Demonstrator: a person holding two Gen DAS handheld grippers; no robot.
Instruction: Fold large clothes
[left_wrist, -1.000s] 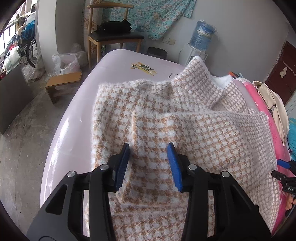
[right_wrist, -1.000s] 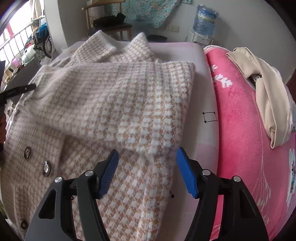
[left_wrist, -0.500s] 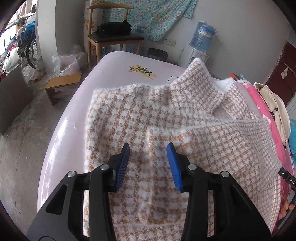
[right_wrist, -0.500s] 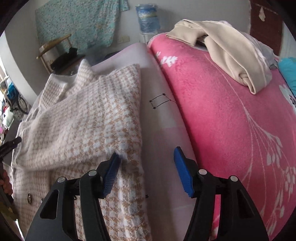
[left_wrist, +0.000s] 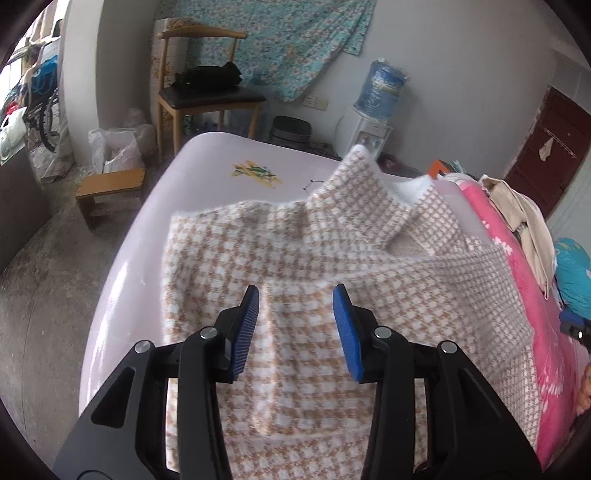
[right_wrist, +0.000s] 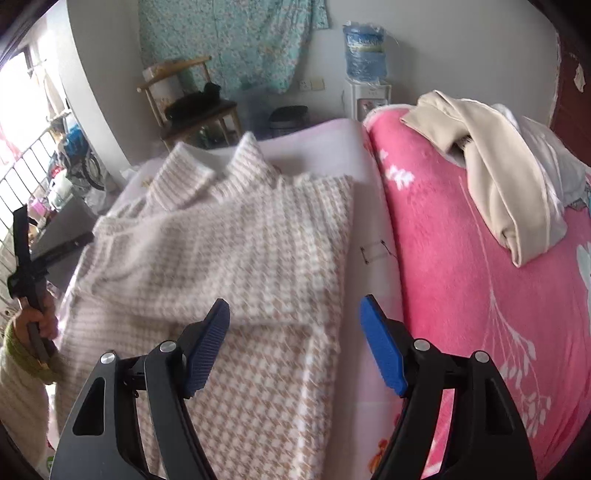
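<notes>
— On the bed's lilac sheet (left_wrist: 207, 173), looking at the houndstooth jacket (left_wrist: 295, 240): lies spread with the collar at the far end, standing up a little, one side already folded in over the body.

— And the tools?

— Left gripper (left_wrist: 297, 321): hangs low over the near part of the fold, jaws partway apart, fluffy cloth showing between the blue pads (left_wrist: 247, 325). Cannot tell whether pinching it or merely above it. Right gripper (right_wrist: 295, 343): jaws wide, just been opening, clear of the cloth. Only the jacket's folded edge and bare sheet beneath the gap, nothing grasped.

— Likely trouble?

— Probably the left side. If clamped on that nap, lifting drags the fold open again. If loose, could still snag fuzz on the ribbed pads.

— Anything further out?

— Pink blanket (right_wrist: 480, 295) just beside the jacket's right edge, beige garment (right_wrist: 491, 177) heaped on it. Little bare sheet between, so risks a crooked next fold or cloth riding up onto the blanket. Raised collar likely adds a lump too.
</notes>
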